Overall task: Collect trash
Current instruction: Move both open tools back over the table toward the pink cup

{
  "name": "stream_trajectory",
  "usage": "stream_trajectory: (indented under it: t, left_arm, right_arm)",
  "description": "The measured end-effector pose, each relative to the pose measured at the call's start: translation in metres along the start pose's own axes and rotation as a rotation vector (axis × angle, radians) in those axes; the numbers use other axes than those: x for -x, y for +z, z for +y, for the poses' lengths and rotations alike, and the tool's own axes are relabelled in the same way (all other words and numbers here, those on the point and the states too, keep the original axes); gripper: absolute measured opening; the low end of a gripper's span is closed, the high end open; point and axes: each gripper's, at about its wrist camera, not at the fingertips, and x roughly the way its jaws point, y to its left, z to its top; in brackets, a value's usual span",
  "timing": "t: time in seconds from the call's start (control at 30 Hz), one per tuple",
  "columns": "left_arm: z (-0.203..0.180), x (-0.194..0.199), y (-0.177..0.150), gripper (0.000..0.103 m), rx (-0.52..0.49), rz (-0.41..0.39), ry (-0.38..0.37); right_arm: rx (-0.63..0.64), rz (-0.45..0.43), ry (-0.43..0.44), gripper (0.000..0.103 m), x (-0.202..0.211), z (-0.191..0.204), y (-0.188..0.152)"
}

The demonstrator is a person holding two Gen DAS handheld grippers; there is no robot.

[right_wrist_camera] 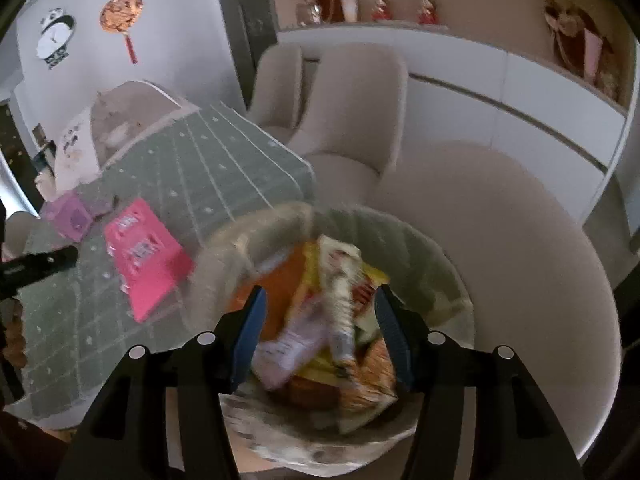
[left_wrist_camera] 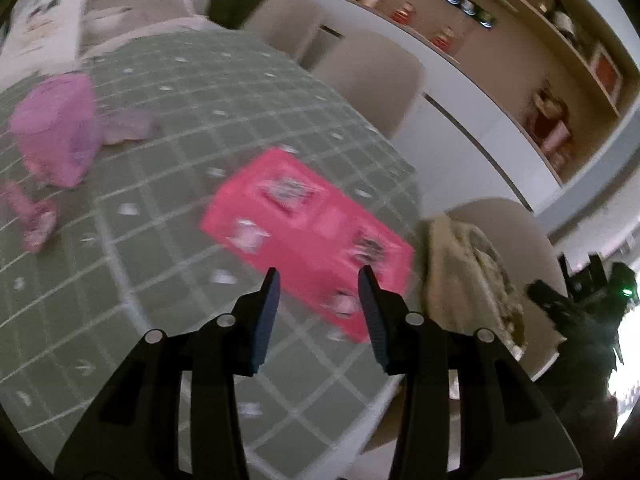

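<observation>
Over the bin [right_wrist_camera: 420, 248], the right hand-held gripper [right_wrist_camera: 320, 332] gapes empty, wrappers below; the left hand-held gripper [left_wrist_camera: 318, 312], half-open and empty, lines up on the pink box [left_wrist_camera: 304, 224] on the counter [left_wrist_camera: 160, 280].

Dim indoor light fills both fisheye views, colours muted and shadows soft. In the left wrist view, blown-out daylight glares at the lower right edge, while the flat pink cardboard box [left_wrist_camera: 308, 240] and the green grid-patterned tablecloth [left_wrist_camera: 180, 120] smear with motion blur. In the right wrist view, the crumpled wrappers in the plastic-lined round waste bin [right_wrist_camera: 448, 272] are streaked. Straight lines bow outward toward the black, vignetted corners in each.
</observation>
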Motion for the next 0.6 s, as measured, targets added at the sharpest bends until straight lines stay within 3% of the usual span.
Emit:
stream_trajectory:
  t: [0.33,0.47,0.6]
  left_arm:
    - [0.128,0.05,-0.007,0.039,0.257,-0.107,0.206]
    - [0.172,0.069,-0.013,0.039,0.396,-0.126,0.25]
    - [0.197,0.073,-0.01,0.042,0.449,-0.137,0.281]
  right_arm:
    - [0.136,-0.08,0.19,0.053,-0.005,0.106,0.039]
    - [0.199,-0.076,0.257,0.053,-0.026,0.156,0.053]
    - [0.256,-0.073,0.299,0.053,-0.042,0.196,0.063]
